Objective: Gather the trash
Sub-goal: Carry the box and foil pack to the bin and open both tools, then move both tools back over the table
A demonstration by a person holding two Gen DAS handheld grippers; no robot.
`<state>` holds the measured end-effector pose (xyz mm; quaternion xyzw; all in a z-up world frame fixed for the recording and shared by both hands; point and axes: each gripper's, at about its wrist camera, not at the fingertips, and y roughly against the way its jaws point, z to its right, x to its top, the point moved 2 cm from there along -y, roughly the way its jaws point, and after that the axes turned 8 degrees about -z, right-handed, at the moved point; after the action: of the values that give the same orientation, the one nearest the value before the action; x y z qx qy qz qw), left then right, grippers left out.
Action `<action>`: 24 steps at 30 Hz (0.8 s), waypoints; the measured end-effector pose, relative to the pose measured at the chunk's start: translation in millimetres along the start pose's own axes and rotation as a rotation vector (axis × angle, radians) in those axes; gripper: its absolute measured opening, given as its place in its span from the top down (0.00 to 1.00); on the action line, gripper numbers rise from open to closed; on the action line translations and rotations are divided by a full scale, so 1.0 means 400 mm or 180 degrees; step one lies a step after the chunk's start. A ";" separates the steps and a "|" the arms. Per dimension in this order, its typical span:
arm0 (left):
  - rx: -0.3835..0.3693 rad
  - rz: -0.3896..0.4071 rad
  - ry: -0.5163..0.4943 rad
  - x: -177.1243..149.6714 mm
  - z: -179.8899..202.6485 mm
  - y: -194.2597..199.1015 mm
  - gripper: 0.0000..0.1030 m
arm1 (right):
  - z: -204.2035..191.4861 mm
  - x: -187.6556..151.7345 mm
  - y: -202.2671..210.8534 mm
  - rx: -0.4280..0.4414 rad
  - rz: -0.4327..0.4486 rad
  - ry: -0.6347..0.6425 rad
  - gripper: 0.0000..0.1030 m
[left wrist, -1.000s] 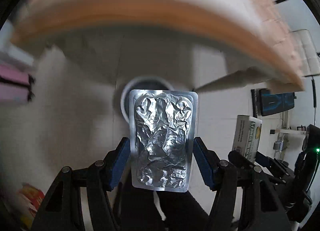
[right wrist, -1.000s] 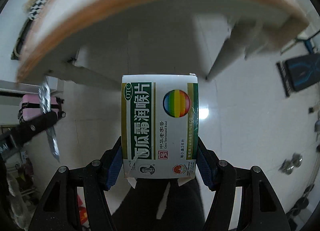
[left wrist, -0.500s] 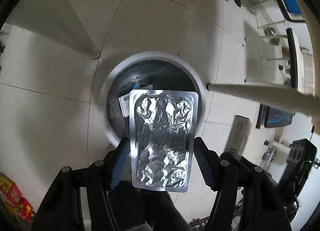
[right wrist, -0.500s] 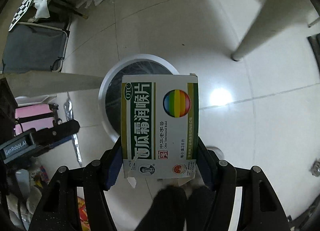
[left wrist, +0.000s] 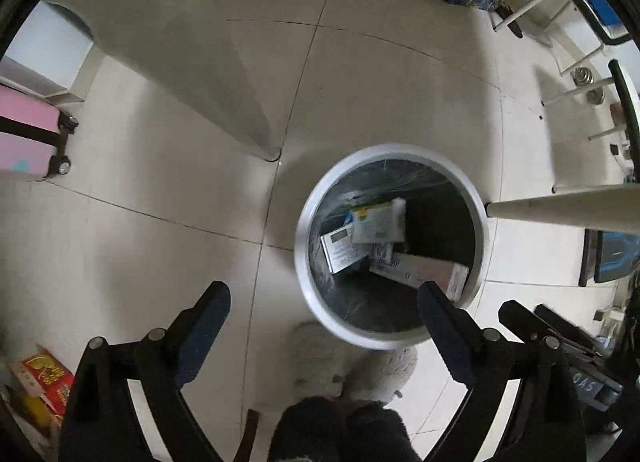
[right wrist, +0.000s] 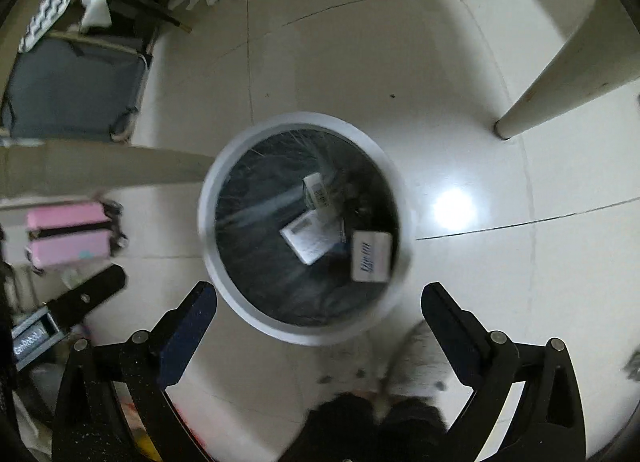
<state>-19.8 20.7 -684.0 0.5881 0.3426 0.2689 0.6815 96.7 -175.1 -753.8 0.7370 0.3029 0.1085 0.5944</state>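
Both claws are hanging wide with nothing between their pads, their jaws having just been opening: the left gripper (left wrist: pixel 322 312) is no longer pinching the crumpled silver foil blister sheet, and the right gripper (right wrist: pixel 320 308) is no longer clamping the green-and-white printed medicine carton. Both pieces are probably lying among the boxes (left wrist: pixel 378 240) in the round white-rimmed bin with the black liner (left wrist: pixel 304 258), sitting at one o'clock from the left claw and twelve o'clock from the right (right wrist: pixel 208 229). So this drop is looking done. White table legs (left wrist: pixel 560 209) are flanking the bin; a pink suitcase (left wrist: pixel 24 133) is standing at nine o'clock.
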 end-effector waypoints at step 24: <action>0.0186 -0.0001 -0.0279 -0.186 0.050 0.283 0.07 | -0.122 -0.200 0.395 -0.0836 0.0188 0.0174 0.00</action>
<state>-46.1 -30.3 -559.7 0.6190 0.3201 0.2327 0.6784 58.2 -198.9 -575.8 0.6582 0.2803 0.1847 0.6738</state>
